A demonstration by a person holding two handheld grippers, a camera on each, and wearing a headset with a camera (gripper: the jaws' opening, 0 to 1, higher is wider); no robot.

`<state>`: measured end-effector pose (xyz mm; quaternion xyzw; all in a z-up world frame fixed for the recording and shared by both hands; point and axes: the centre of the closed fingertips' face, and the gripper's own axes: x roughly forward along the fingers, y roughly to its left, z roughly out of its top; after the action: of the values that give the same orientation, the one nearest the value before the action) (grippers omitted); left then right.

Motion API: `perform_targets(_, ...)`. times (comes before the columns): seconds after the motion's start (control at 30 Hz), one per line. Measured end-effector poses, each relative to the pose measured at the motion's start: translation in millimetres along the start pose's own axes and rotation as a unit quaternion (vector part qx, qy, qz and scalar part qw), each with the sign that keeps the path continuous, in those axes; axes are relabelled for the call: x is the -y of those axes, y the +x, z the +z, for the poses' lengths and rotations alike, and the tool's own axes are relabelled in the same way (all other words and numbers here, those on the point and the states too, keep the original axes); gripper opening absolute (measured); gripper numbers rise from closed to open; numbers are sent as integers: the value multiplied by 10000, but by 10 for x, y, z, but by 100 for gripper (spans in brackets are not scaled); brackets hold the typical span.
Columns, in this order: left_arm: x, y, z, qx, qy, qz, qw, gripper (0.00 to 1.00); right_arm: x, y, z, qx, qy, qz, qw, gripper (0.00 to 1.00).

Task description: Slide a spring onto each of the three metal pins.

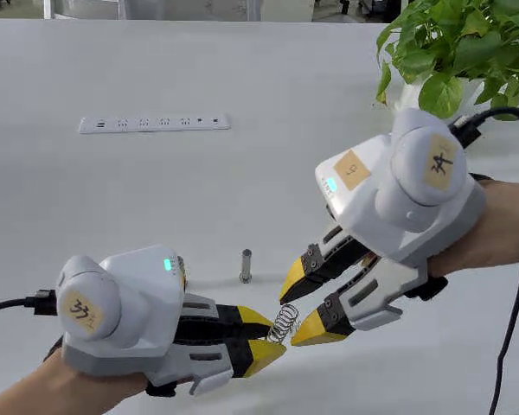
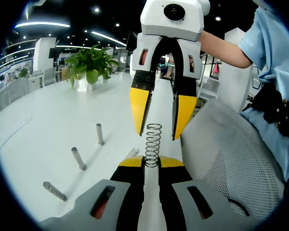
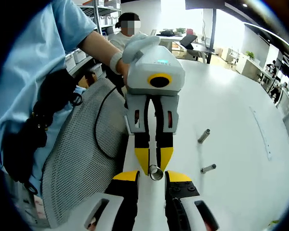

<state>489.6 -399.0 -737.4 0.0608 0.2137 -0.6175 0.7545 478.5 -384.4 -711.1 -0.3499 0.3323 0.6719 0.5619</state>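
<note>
left gripper (image 1: 275,335) jaws clamped on spring (image 1: 284,322) base; its axis points straight into right gripper (image 1: 290,319), jaws apart straddling the free end. Upright pin (image 1: 246,265) beyond spring.

Bright, even light; fisheye-warped edges

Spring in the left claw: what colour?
Silver bare metal; the spring shows best in the left gripper view.

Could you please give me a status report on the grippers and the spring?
Left tongs shut on spring. Right tongs open, straddling its free end. Bare pin upright just beyond. Power strip and plant far back.
</note>
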Motion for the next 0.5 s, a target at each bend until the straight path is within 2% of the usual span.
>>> perform_targets(0.13,-18,16,-12,-73,15,21,10000,7,37,39,-23,-175,-41,77,9998,17)
perform_targets(0.5,-7,39,-1,-143,143,1,9998,6,27,69,-51,-442,-127,322,9984,13)
